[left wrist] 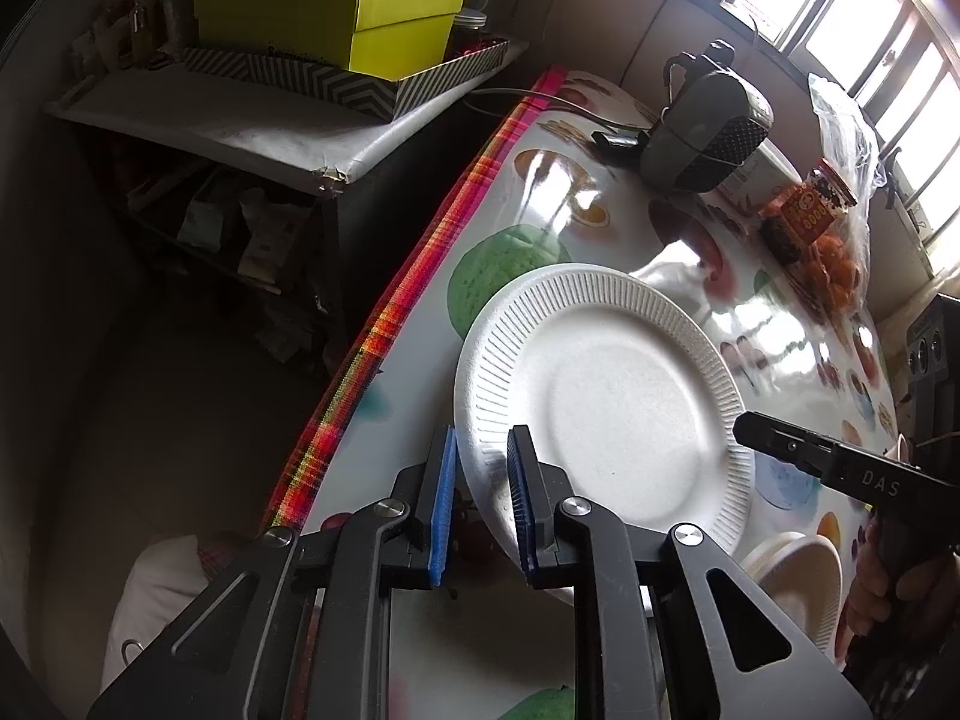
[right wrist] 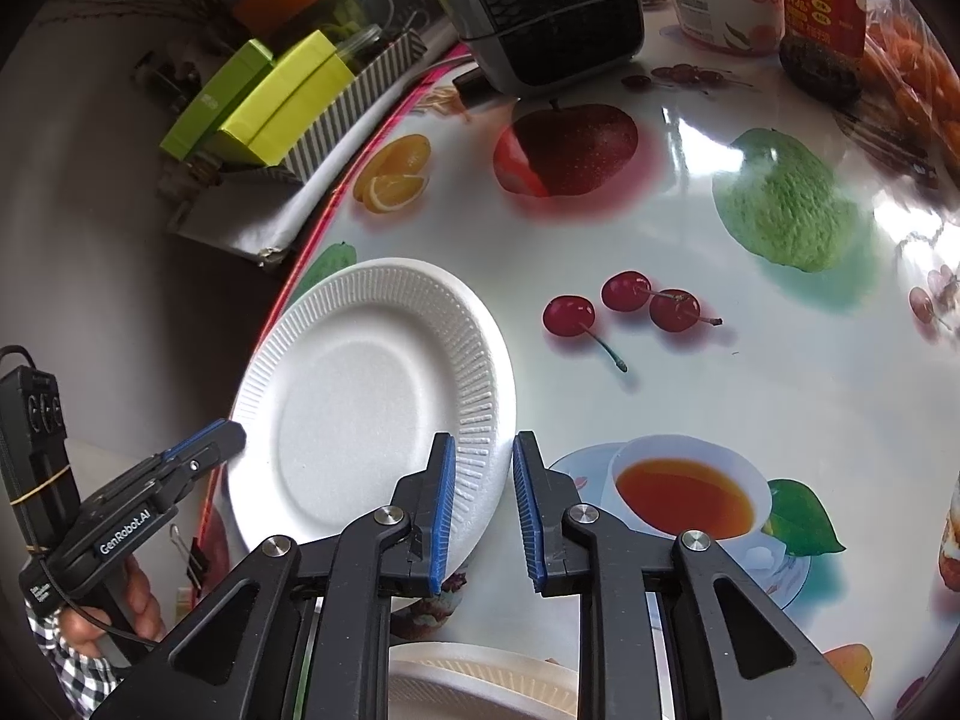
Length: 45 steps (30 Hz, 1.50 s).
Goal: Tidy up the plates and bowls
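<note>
Nearest me, under the right hand-held gripper: a second white foam dish lies low at the near edge. I judge it the place to stack. I cannot tell whether it is a plate or a bowl.
Left hand-held gripper: clamped on the plate's near-left rim, blue pads either side of the ribbed edge.
Right hand-held gripper: clamped on the opposite, right rim of the same plate.
Plate: white foam, face up, by the left edge of the tabletop, between my two hand-held grippers. I cannot tell whether it sits flat or is already clear of the surface.
Grip advice: foam dents easily, so I should squeeze only enough to hold and bite no deeper than the rim.
Lift advice: raise both sides together and level, since uneven pulling would probably bend or crack it.
Carry advice: bring it toward me over the near dish and centre it before letting go.
Left edge: the plate lies close to the striped border, so I should draw it inward, not outward.
Far end: a black mesh-fronted box and a jar stand well apart from the plate, out of the path.
</note>
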{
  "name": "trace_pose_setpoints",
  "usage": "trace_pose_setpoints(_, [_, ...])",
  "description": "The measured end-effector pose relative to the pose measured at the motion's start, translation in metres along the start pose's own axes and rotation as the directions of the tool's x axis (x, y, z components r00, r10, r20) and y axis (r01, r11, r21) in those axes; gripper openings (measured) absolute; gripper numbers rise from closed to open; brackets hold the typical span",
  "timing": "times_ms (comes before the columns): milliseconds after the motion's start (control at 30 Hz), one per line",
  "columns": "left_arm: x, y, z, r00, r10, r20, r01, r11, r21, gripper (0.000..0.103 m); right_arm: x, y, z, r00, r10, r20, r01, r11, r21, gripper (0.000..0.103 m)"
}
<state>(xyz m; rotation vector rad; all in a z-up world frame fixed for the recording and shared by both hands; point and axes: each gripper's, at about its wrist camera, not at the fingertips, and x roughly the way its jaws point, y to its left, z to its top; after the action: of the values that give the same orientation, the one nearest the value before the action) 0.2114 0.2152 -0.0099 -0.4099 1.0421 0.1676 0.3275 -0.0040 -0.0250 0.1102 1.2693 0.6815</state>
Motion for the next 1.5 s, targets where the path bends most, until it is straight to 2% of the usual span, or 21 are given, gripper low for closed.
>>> trace_pose_setpoints(633, [-0.026, -0.008, -0.003, 0.999, -0.002, 0.052, 0.001, 1.0, 0.023, 0.018, -0.034, 0.008, -0.01, 0.997, 0.006, 0.071, -0.004, 1.0, -0.028, 0.019])
trace_pose_setpoints(1500, [-0.079, -0.044, -0.037, 0.991, -0.064, 0.12, 0.05, 0.992, 0.118, 0.018, -0.112, 0.016, -0.072, 0.979, -0.021, 0.204, 0.026, 0.999, -0.021, 0.02])
